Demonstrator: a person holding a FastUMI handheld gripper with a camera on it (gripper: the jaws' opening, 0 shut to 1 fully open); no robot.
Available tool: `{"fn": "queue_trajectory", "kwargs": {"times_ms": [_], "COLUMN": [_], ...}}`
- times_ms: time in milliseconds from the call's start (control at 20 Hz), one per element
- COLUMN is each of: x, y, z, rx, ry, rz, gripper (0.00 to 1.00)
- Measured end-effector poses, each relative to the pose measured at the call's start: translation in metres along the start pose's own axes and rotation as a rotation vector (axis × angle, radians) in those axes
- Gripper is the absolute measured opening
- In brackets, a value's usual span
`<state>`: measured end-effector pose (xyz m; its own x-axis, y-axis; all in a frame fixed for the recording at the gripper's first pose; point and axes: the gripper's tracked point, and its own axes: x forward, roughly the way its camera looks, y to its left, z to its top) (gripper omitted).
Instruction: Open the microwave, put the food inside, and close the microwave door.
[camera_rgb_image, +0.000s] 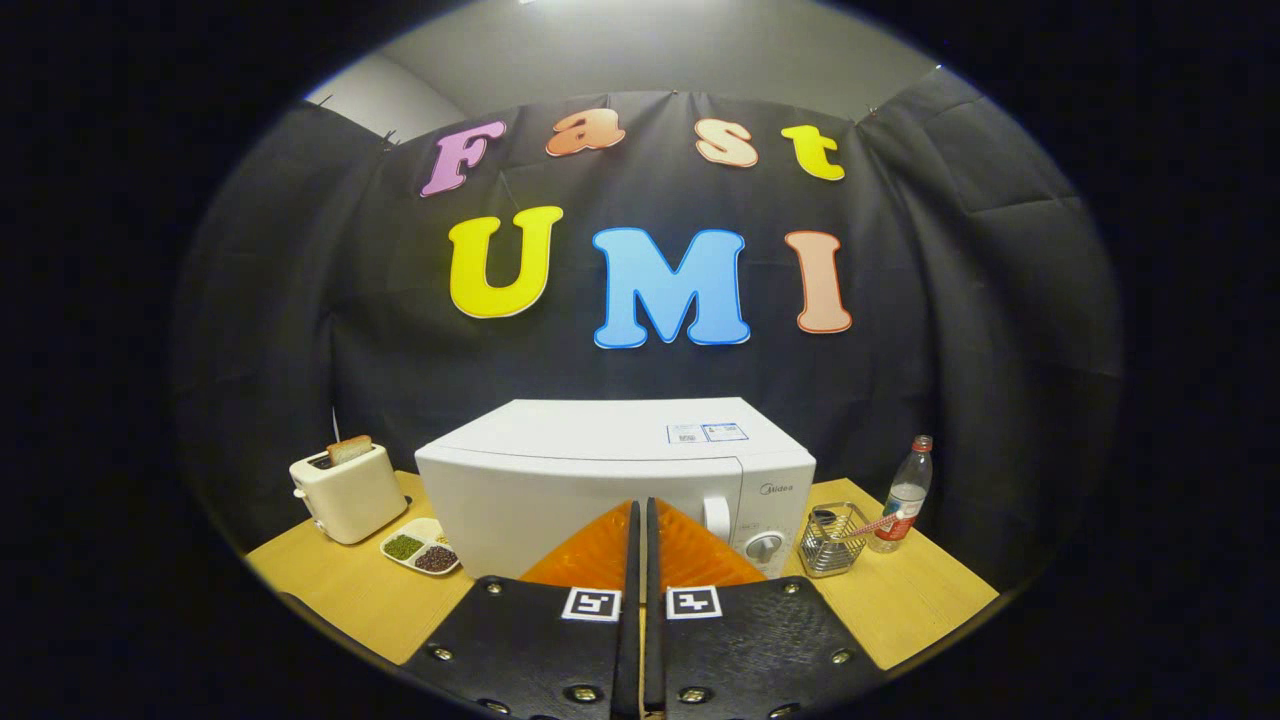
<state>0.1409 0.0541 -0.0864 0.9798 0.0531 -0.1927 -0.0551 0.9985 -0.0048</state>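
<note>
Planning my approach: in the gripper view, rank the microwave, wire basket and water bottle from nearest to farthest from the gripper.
Gripper, jaws closed together.
1. Microwave: straight ahead of the fingers.
2. Wire basket: beside the microwave's dial side.
3. Water bottle: just beyond the basket, toward the wall.

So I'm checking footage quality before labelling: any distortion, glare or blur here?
Gripper view: strong fisheye bending, the table edge curves and the microwave bulges; light falls off toward the sides; no harsh glare on the microwave; the toaster and bottle look sharp; the gripper, fingers nearly touching, holds nothing.
</note>
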Motion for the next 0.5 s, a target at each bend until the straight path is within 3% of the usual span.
{"fn": "queue_trajectory", "kwargs": {"times_ms": [500], "x": [-0.097], "y": [0.006], "z": [0.001], "rx": [0.013], "ry": [-0.048], "rz": [-0.017], "gripper": [0.02]}}
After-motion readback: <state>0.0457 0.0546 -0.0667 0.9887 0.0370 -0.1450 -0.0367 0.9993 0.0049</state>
